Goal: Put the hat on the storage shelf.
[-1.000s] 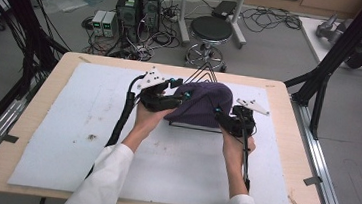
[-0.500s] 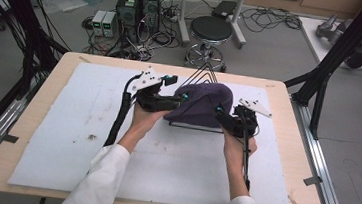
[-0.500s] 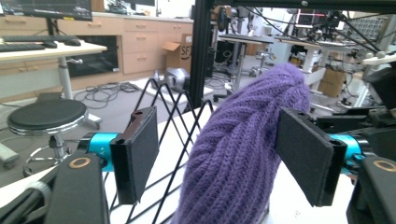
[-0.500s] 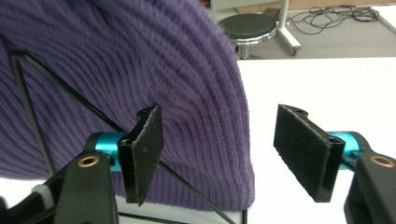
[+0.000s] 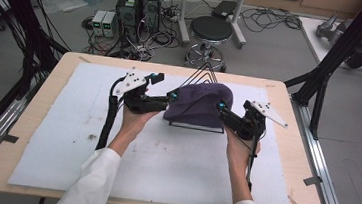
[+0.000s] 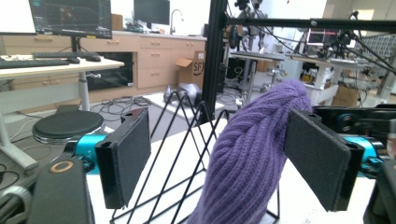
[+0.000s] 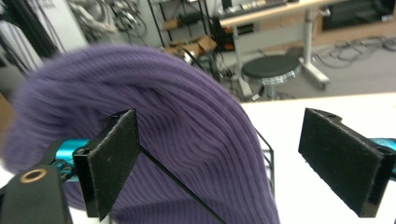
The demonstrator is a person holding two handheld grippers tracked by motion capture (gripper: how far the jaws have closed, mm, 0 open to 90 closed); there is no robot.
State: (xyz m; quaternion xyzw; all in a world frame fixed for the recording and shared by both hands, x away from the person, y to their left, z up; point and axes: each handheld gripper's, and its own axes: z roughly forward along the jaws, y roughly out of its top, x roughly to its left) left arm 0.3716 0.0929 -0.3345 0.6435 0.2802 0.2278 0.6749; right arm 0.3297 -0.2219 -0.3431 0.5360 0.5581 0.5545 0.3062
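Purple knit hat draped over the wire rack, between both grippers.
Left gripper and right gripper flank the hat's ends, fingers just opened wide, gripping nothing.

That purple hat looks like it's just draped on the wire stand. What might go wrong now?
The purple knit hat sits loosely over the black wire stand, so it may slide off. Both claws, left and right, have just been opening with their pads close beside the knit; pulling away could snag the yarn and tip the light stand.
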